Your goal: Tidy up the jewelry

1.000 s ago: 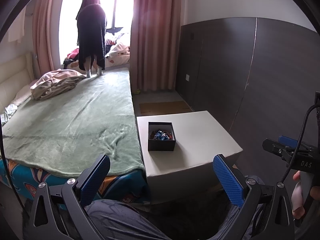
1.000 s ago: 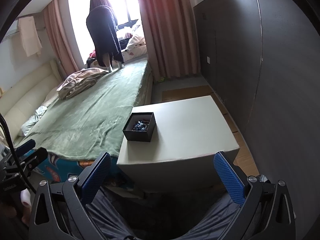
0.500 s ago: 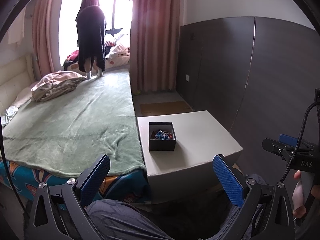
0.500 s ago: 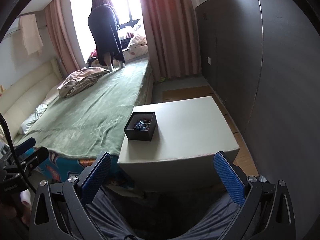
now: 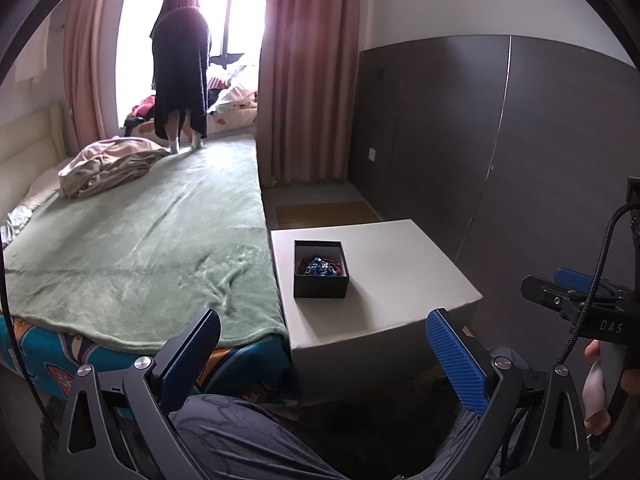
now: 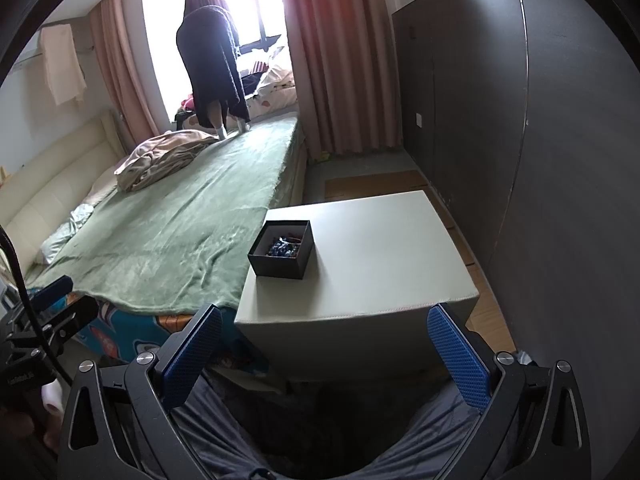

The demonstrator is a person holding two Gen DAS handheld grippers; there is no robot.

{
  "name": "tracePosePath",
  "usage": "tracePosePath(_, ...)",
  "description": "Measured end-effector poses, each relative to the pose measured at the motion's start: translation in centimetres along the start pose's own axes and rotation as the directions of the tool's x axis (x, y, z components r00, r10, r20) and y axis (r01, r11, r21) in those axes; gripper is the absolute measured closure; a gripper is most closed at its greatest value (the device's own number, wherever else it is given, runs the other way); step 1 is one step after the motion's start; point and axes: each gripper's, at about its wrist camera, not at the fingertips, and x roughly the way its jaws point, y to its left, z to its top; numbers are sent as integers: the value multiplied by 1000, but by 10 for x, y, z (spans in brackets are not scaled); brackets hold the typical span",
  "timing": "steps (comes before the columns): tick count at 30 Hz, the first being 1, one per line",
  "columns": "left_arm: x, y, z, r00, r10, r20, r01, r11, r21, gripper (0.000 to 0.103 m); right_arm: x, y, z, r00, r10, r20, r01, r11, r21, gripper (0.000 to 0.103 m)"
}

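Observation:
A small black open box [image 5: 320, 269] stands on a pale grey cube table [image 5: 384, 280], near the table's left side. It holds a tangle of blue and red jewelry [image 5: 320, 266]. The box [image 6: 281, 249] and jewelry [image 6: 285, 245] also show in the right wrist view, on the table [image 6: 372, 256]. My left gripper [image 5: 326, 354] is open and empty, held low in front of the table above my lap. My right gripper [image 6: 330, 348] is open and empty, also short of the table's front edge. The right gripper also shows at the right edge of the left wrist view [image 5: 580, 300].
A bed with a green blanket [image 5: 152, 248] abuts the table's left side. A dark panelled wall [image 5: 500, 152] runs along the right. A person in dark clothes [image 5: 181, 76] stands on the bed by the window. A crumpled beige cover [image 5: 108, 164] lies on the bed.
Both views have drifted only slightly. The box and jewelry have not moved, and both grippers stay open.

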Motion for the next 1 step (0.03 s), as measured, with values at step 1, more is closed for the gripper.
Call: tracePosePath(1,-1,-1,0,1000,0,3,0,1000,-1,0,1,0,0,1000,0,-2,0,1000,0,0)
